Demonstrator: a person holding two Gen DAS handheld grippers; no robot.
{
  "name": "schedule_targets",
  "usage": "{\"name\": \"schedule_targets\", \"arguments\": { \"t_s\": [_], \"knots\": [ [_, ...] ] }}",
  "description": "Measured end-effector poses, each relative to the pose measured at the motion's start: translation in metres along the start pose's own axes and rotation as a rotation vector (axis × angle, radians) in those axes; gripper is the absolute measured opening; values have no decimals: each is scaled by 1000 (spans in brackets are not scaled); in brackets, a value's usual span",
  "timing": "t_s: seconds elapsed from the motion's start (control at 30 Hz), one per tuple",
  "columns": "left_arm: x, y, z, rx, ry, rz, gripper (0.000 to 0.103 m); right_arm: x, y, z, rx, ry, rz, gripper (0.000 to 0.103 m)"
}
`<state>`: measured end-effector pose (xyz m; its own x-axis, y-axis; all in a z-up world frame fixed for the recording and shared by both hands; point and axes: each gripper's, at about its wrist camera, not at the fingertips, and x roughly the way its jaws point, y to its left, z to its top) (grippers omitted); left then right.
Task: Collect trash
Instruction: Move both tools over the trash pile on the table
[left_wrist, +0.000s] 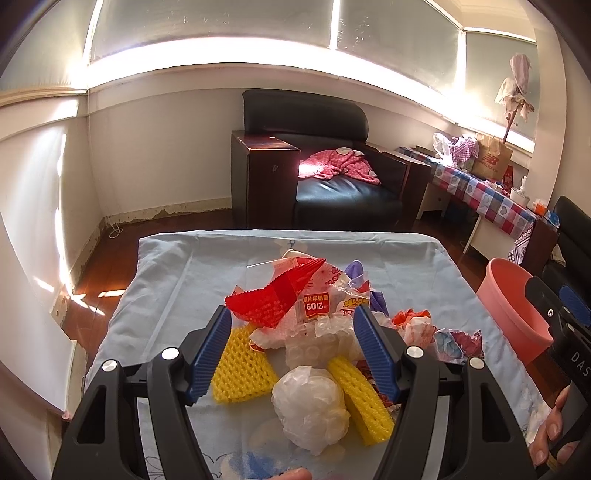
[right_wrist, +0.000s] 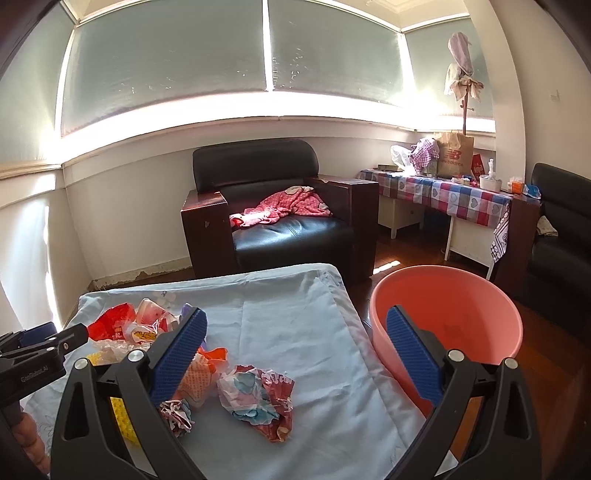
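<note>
A pile of trash lies on a table under a light blue cloth: a red wrapper, yellow foam nets, a crumpled white plastic bag and clear plastic. My left gripper is open above this pile, its jaws on either side of it, holding nothing. My right gripper is open and empty over the cloth, above a crumpled red and blue wrapper and an orange one. A pink bucket stands beside the table's right edge; it also shows in the left wrist view.
A black armchair with a pink garment stands behind the table. A side table with a checked cloth and bags stands at the right wall. A dark sofa is at far right. The floor is dark wood.
</note>
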<state>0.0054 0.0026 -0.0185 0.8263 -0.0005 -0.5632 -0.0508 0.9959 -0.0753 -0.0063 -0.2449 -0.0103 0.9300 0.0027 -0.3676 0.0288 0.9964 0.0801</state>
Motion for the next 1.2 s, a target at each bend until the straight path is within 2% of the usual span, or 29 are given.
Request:
{"name": "schedule_targets", "arguments": {
  "t_s": [1.2],
  "knots": [
    [4,10,-6,-2,37,4,68,11,-13,-9,36,37,-11,98]
  ]
}}
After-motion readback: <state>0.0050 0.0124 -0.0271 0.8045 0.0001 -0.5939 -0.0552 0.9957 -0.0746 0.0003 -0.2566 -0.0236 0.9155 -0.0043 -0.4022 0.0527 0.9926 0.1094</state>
